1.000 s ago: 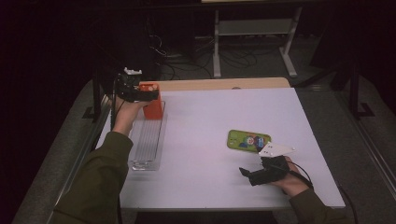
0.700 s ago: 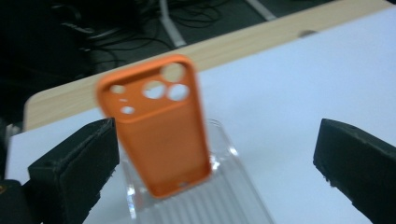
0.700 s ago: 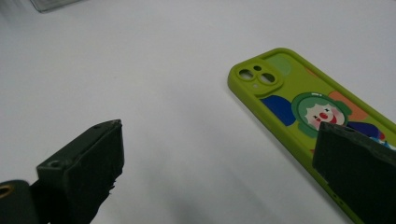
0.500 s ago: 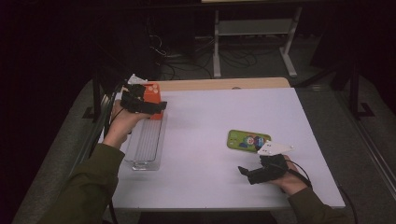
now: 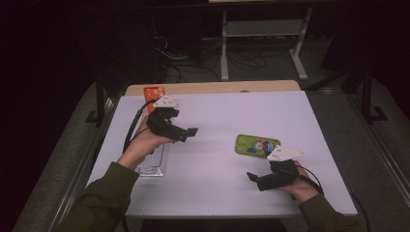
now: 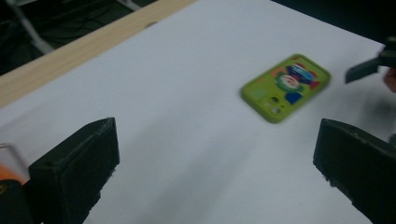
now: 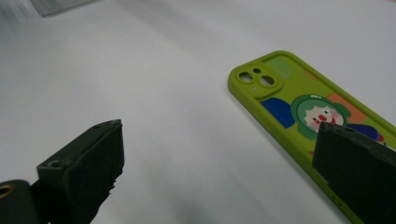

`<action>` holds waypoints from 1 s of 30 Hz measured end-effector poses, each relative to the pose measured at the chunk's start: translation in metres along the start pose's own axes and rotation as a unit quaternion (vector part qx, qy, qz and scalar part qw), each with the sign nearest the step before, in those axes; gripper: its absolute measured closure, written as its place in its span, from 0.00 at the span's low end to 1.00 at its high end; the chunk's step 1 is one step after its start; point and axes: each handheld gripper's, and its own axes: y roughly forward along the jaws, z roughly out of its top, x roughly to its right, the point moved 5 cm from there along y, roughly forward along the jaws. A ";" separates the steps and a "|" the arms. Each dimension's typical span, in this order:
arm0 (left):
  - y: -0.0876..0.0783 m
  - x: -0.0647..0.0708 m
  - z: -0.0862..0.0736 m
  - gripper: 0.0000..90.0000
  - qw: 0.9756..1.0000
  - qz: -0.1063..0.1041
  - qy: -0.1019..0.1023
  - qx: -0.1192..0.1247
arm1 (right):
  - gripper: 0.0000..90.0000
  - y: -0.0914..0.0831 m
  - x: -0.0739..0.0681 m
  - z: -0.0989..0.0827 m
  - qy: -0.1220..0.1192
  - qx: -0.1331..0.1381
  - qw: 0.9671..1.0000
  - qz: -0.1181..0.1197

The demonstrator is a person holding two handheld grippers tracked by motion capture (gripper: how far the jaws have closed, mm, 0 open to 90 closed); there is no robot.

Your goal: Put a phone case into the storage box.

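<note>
We judge the work roughly half done: an orange phone case point(image 5: 153, 92) already stands at the far end of the clear tray point(image 5: 153, 163) at centre left of the high view, while the green phone case point(image 5: 257, 145) lies flat right of centre, untouched. Our left gripper point(image 5: 191, 131) hovers released beside the tray; our right gripper point(image 5: 251, 176) sits spread wide and empty near the green one (just below it). The white table point(image 5: 217, 193) offers broad bare room between them, edges well off.
</note>
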 end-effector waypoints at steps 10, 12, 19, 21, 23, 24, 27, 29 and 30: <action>0.014 0.028 -0.017 0.00 0.999 -0.039 0.032 -0.003 | 0.02 -0.001 -0.001 -0.001 -0.005 -0.002 1.000 0.006; 0.017 0.034 -0.021 0.00 0.998 -0.049 0.037 -0.002 | 0.02 -0.002 0.000 0.000 -0.004 -0.001 1.000 0.004; 0.034 0.051 -0.044 0.00 0.996 -0.076 0.037 -0.021 | 0.02 -0.009 0.003 0.004 -0.006 -0.007 1.000 0.006; 0.036 0.054 -0.047 0.00 0.996 -0.081 0.036 -0.022 | 0.02 -0.008 0.004 0.005 -0.005 -0.011 1.000 0.013; 0.040 0.057 -0.053 0.00 0.995 -0.086 0.042 -0.029 | 0.02 -0.008 0.004 0.005 -0.005 -0.017 1.000 0.018; 0.041 0.060 -0.057 0.00 0.994 -0.088 0.051 -0.033 | 0.02 -0.007 0.003 0.005 -0.002 -0.029 0.999 0.026; 0.042 0.061 -0.059 0.00 0.994 -0.089 0.051 -0.032 | 0.04 -0.006 0.003 0.006 -0.005 -0.038 0.999 0.026; 0.042 0.060 -0.061 0.00 0.994 -0.089 0.055 -0.036 | 0.07 -0.006 0.007 0.008 0.005 -0.044 0.999 0.027; 0.042 0.060 -0.061 0.00 0.994 -0.089 0.055 -0.036 | 0.07 -0.006 0.007 0.008 0.005 -0.044 0.999 0.027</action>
